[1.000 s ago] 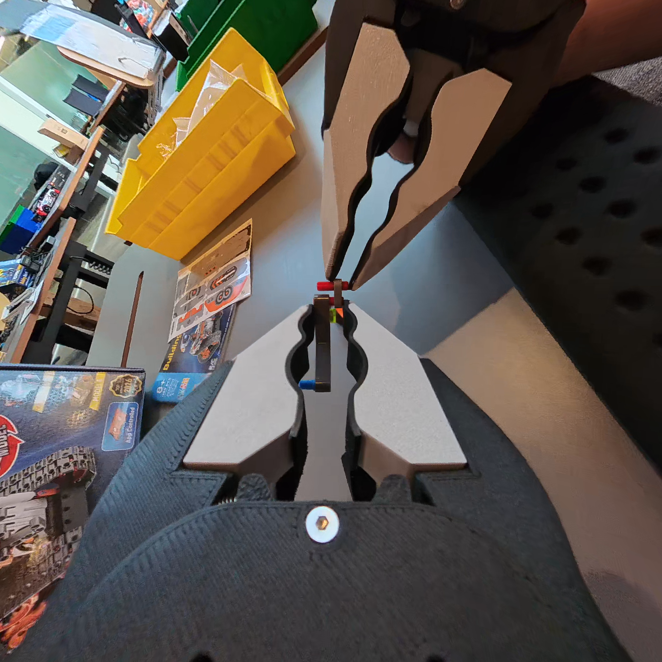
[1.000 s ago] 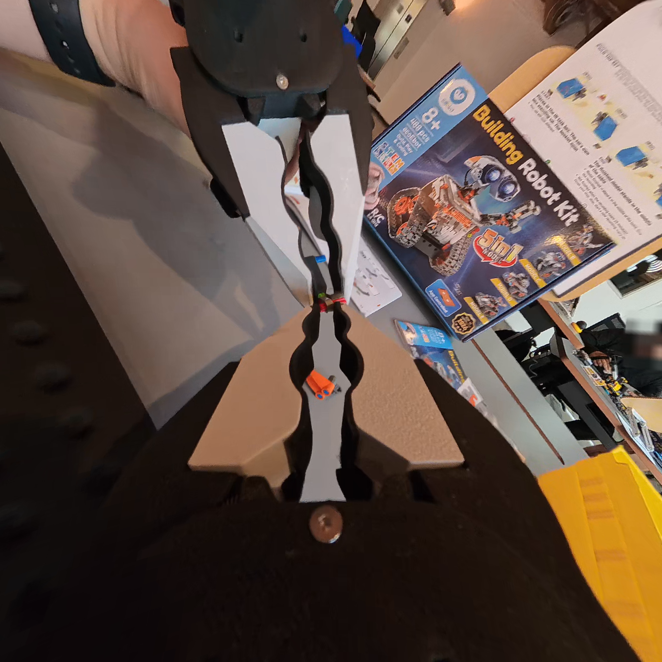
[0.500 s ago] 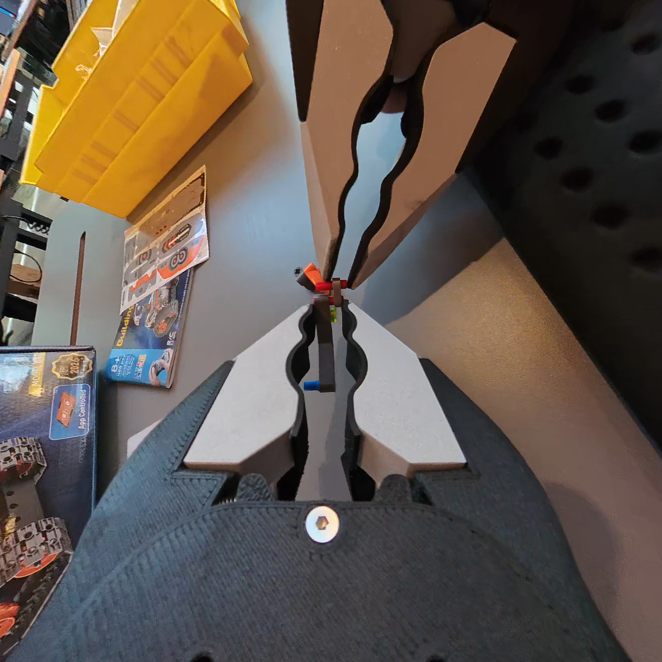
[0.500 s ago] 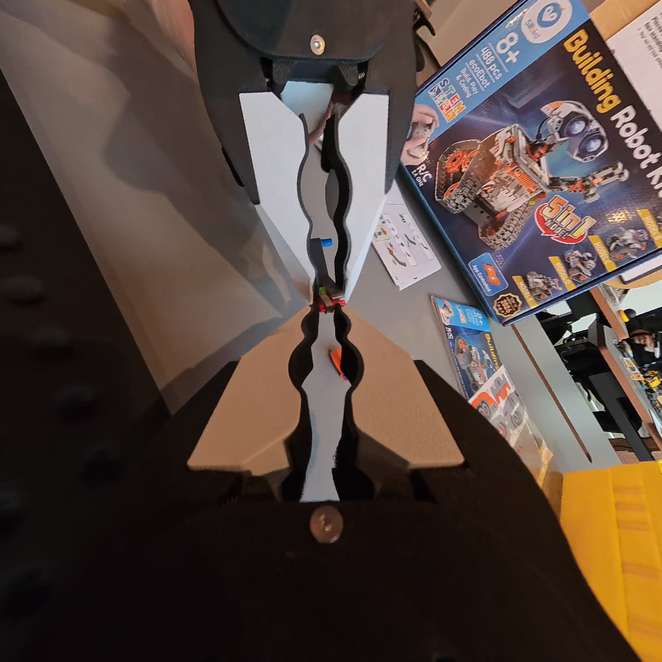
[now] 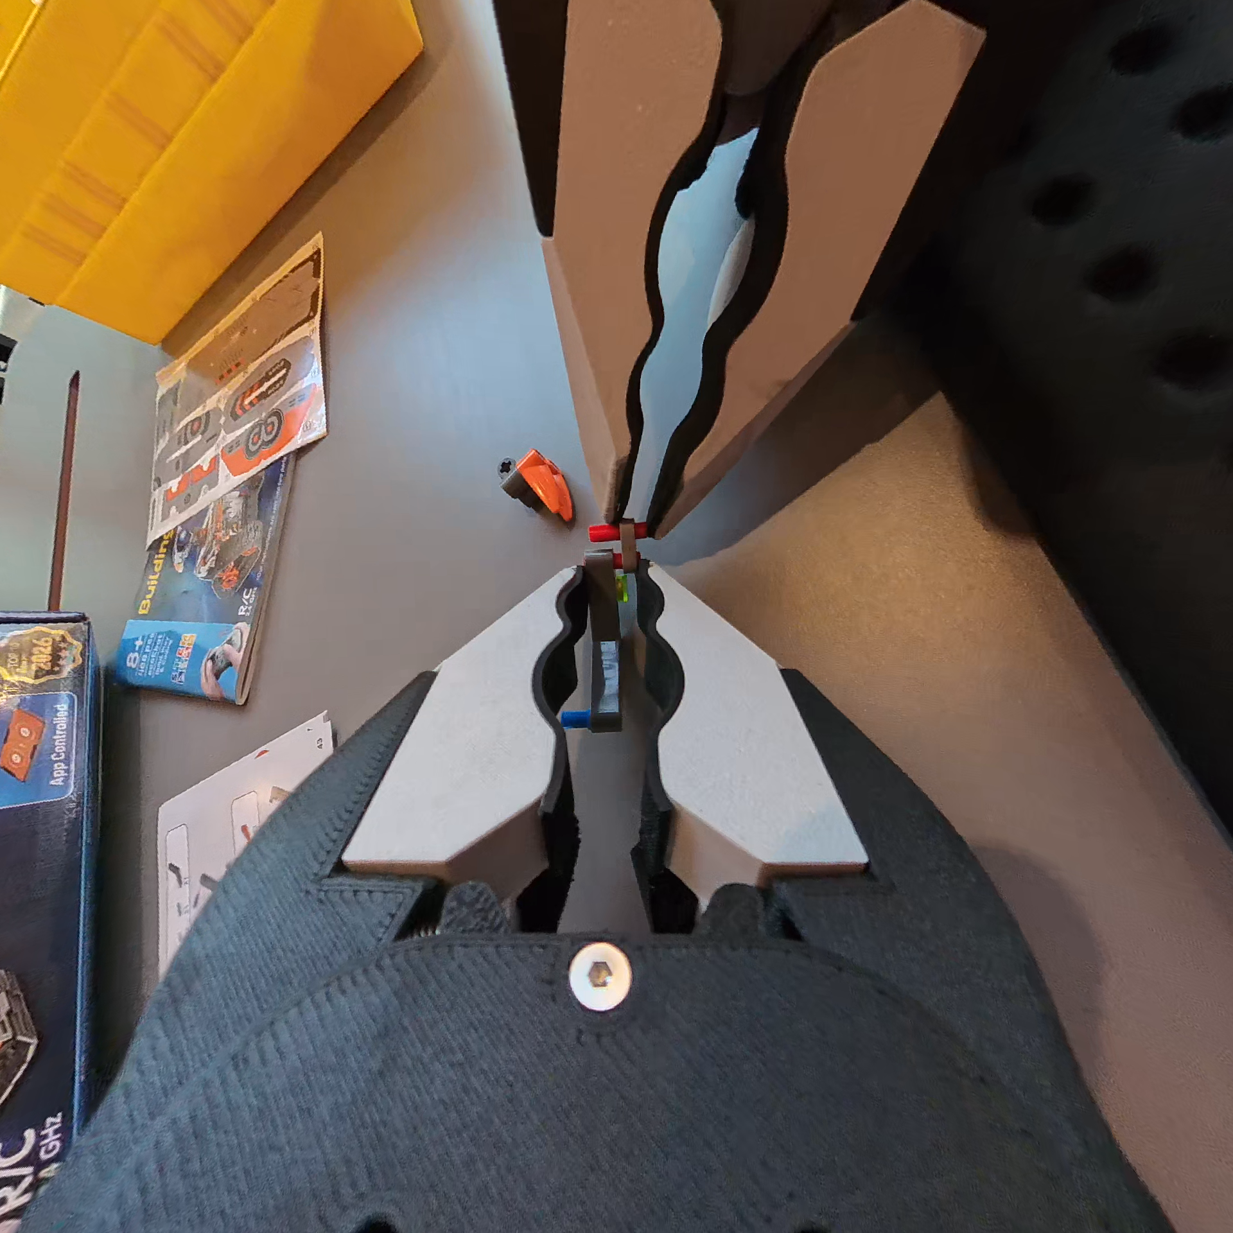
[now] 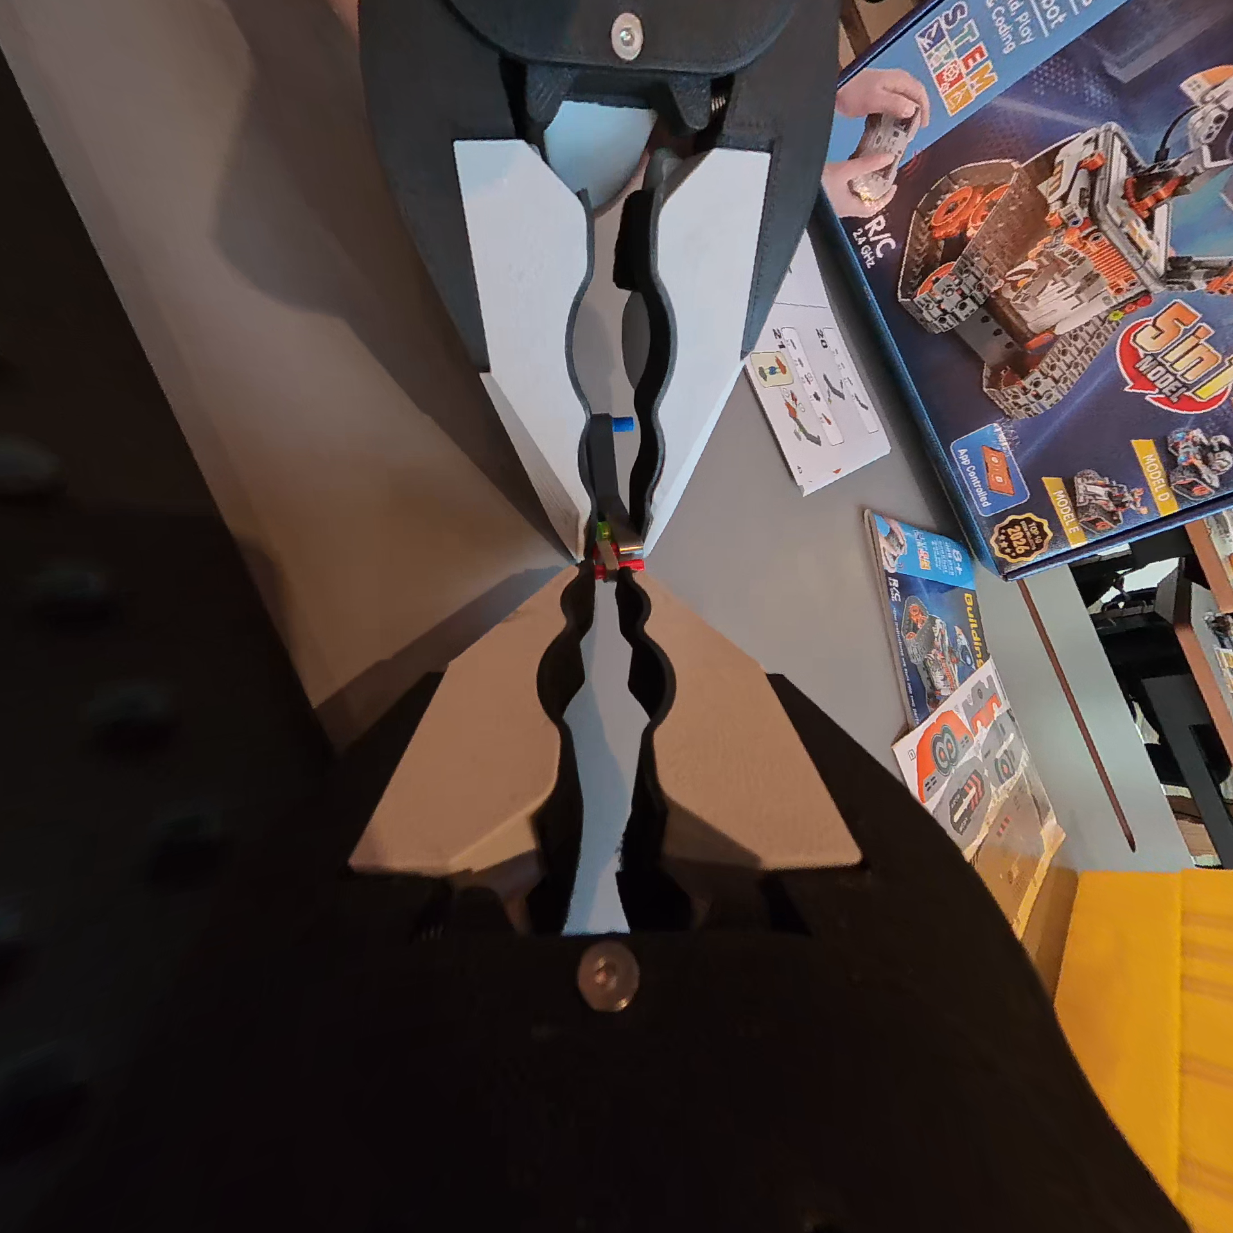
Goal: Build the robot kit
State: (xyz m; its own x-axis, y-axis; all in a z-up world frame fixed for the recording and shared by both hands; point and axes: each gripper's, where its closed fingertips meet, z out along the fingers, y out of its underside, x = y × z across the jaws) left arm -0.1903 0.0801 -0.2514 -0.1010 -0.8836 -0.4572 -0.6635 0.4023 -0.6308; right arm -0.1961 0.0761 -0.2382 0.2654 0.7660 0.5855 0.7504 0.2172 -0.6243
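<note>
My left gripper (image 5: 610, 570) is shut on a dark grey beam (image 5: 606, 657) that carries a blue pin (image 5: 574, 719) and a small green piece (image 5: 624, 590). My right gripper (image 6: 606, 582) faces it tip to tip and is shut on a small brown connector with a red pin (image 5: 617, 532). The connector touches the end of the beam. The right wrist view shows the left gripper (image 6: 610, 540), the beam (image 6: 600, 467) and the red pin (image 6: 620, 566). An orange piece on a dark connector (image 5: 540, 484) lies on the grey table (image 5: 427, 373), just left of the right gripper (image 5: 630, 524).
A yellow bin (image 5: 167, 133) stands at the far left. A sticker sheet (image 5: 247, 400), a booklet (image 5: 200, 587) and a white instruction sheet (image 6: 820, 414) lie flat on the table. A blue kit box (image 6: 1067, 233) stands beside them. A black perforated mat (image 5: 1101, 267) lies along the right. Left and right tips are no more than a few centimetres apart.
Both grippers have moved together across the table, still tip to tip and shut. The orange piece, earlier hidden behind the right gripper's tips, now shows apart to their left.
</note>
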